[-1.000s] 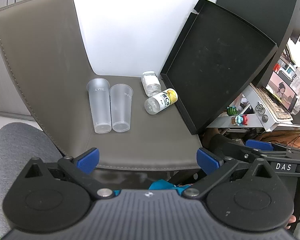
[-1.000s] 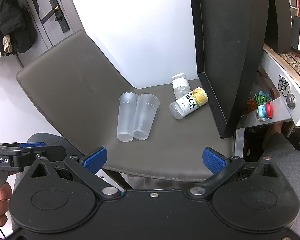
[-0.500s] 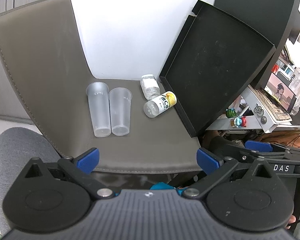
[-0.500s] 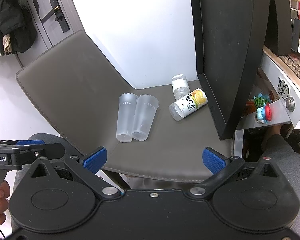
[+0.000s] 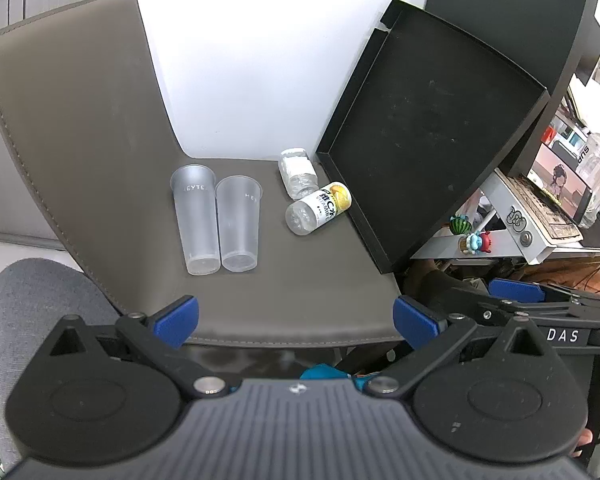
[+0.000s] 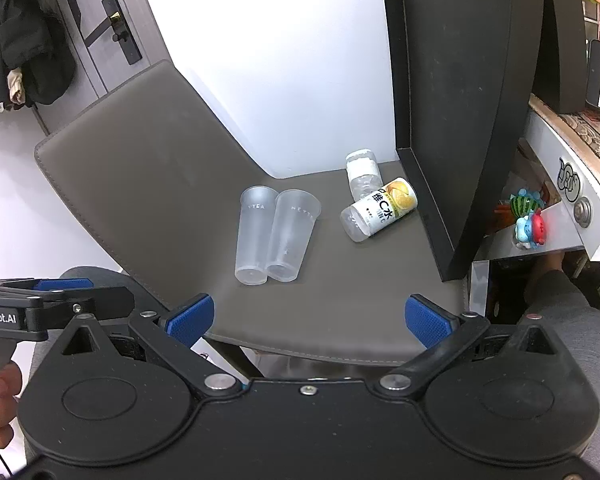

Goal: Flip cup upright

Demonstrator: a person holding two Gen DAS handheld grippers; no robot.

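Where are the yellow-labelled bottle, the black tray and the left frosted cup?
Yellow-labelled clear plastic bottle (image 6: 380,210), right wrist view, on its label.
Black rectangular tray (image 5: 432,136), left wrist view, on its inner floor.
Left frosted plastic cup (image 5: 196,220), left wrist view, mid-wall.

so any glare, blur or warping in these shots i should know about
Left wrist view: the white wall is blown out, the chair edges bow from fisheye, and the cups are sharp. Right wrist view: the same bright wall, the black tray curves at the frame edge, and the bottle label is readable.
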